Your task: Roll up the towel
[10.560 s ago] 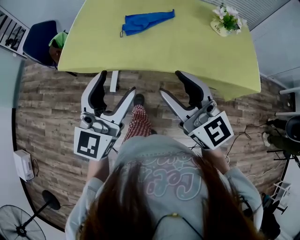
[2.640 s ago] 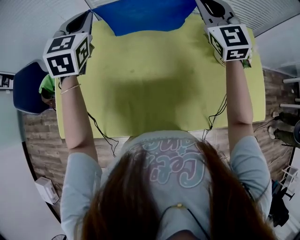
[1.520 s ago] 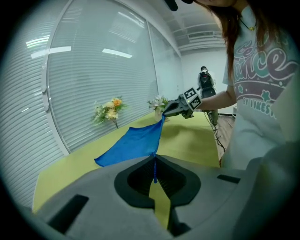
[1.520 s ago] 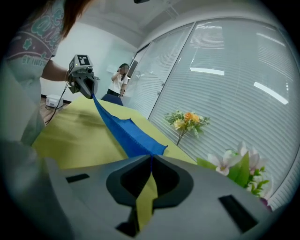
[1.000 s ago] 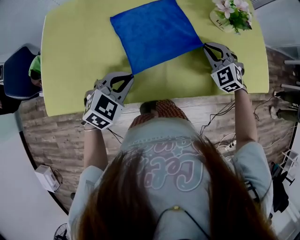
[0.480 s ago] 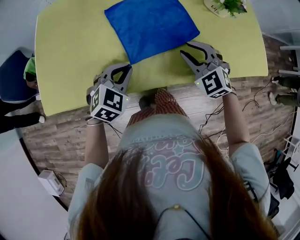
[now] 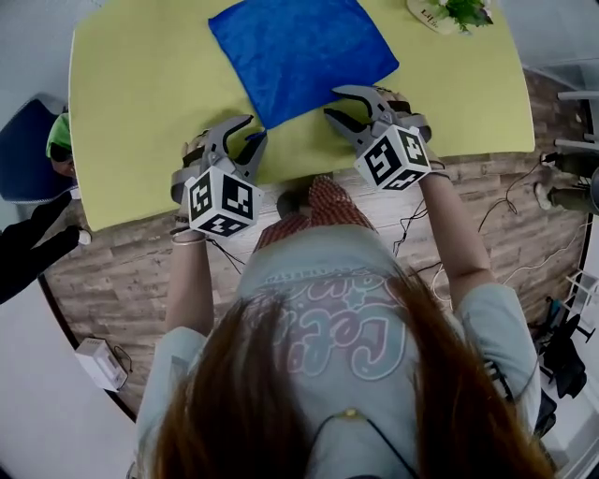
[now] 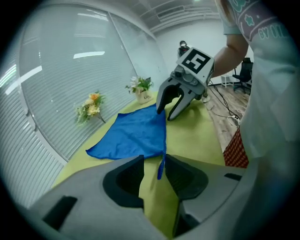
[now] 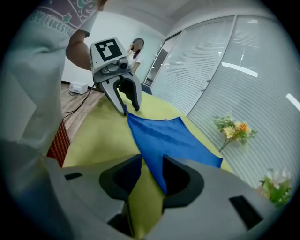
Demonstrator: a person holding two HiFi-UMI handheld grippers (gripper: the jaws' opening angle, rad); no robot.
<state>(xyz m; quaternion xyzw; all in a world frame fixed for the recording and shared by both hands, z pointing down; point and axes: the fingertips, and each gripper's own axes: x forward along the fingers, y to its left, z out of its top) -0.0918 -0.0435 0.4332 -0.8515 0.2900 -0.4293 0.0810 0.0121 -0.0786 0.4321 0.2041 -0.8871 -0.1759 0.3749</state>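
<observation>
A blue towel (image 7: 299,51) lies spread flat on the yellow-green table (image 7: 140,103). My left gripper (image 7: 251,133) sits at the towel's near left corner. Its jaws are opening, and in the left gripper view (image 8: 154,171) the corner's small loop hangs loose between the pads. My right gripper (image 7: 332,103) is at the towel's near edge, left of the near right corner. Its jaws are opening too, and in the right gripper view (image 9: 152,171) the towel (image 9: 164,133) edge lies between them unpressed. Each gripper view shows the other gripper across the towel (image 8: 131,133).
A small flower pot (image 7: 449,11) stands at the table's far right corner. More flowers (image 8: 91,105) stand along the window side. The table's near edge runs just under both grippers. A blue chair (image 7: 28,150) and someone's dark sleeve (image 7: 28,253) are at the left.
Both grippers have let go of the towel's near corners and their jaws have spread. The right gripper has slid left along the near edge; the left has barely moved.
</observation>
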